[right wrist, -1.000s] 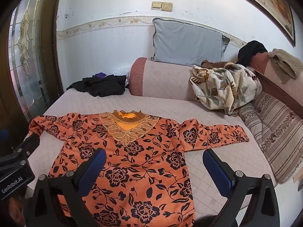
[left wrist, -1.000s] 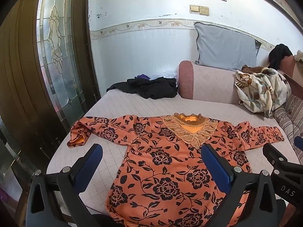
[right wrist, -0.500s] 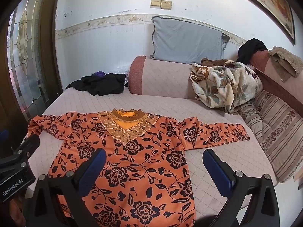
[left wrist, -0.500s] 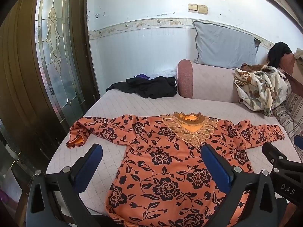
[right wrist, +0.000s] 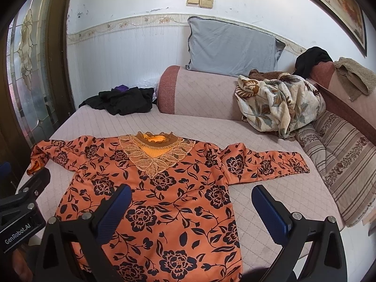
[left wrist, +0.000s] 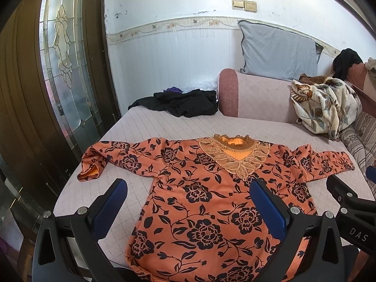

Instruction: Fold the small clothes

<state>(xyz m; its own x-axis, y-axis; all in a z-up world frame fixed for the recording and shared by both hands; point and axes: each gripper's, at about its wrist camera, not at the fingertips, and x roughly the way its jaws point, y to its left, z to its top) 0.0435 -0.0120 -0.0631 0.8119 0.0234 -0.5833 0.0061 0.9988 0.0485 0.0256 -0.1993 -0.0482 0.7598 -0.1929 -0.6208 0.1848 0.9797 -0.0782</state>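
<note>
An orange top with black flowers (left wrist: 206, 202) (right wrist: 164, 199) lies flat and face up on the quilted pink seat (left wrist: 178, 127), both sleeves spread out, its lace collar (left wrist: 235, 155) toward the far side. My left gripper (left wrist: 188, 199) hovers open over the top's lower left part, nothing between its blue pads. My right gripper (right wrist: 191, 204) is open too, above the lower right part and the bare seat beside it. Each gripper's body shows at the edge of the other's view.
A black garment pile (left wrist: 181, 103) lies at the far left of the seat. A grey pillow (right wrist: 230, 49) leans on the wall above the pink bolster (right wrist: 199, 94). A floral blanket (right wrist: 279, 103) is heaped at right, by a striped cushion (right wrist: 340, 155). A glass-panelled door (left wrist: 68, 70) stands left.
Both views have shifted only slightly; the top and the grippers' open jaws look the same.
</note>
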